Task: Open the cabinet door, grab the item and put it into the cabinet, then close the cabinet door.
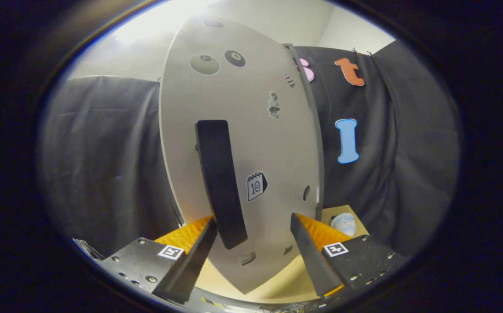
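Here the hand-held gripper (251,234) apparently straddles, jaws apart, the door handle (221,182).

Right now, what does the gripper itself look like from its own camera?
The gripper has two flat, wedge-shaped fingers, spread apart, each on a dark plate with small screws and a square black-and-white marker. Ribbed orange parts sit behind each finger. No cables in sight.

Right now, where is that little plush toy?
The plush toy sits on the wooden tabletop, beyond the open fingers, just right of the cabinet door.
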Available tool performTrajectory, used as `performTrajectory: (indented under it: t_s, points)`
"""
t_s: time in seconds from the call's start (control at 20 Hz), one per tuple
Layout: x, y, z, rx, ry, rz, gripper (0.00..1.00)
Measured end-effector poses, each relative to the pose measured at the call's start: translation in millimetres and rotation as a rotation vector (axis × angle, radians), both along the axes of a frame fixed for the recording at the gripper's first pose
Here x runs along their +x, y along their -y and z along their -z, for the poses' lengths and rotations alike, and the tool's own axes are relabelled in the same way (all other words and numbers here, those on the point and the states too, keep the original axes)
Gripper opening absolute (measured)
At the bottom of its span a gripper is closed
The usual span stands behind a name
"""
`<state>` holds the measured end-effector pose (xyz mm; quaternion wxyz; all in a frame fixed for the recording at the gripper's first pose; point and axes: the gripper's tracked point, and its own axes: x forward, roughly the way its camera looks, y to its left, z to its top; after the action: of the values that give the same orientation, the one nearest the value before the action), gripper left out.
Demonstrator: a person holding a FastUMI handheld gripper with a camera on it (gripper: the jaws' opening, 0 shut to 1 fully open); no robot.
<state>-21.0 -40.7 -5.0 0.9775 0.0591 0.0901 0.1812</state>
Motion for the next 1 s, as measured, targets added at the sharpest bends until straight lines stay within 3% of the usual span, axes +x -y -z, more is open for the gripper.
performTrajectory:
  t_s: [0.3,0.55,1.0]
  points:
    - [40.5,-71.6,0.9,-0.026,0.021,0.002,1.0]
    - [85.2,-126.4,-4.1,-0.089,0.076,0.056,1.0]
    - [156.5,-169.7,3.4,-0.134,0.146,0.154,1.0]
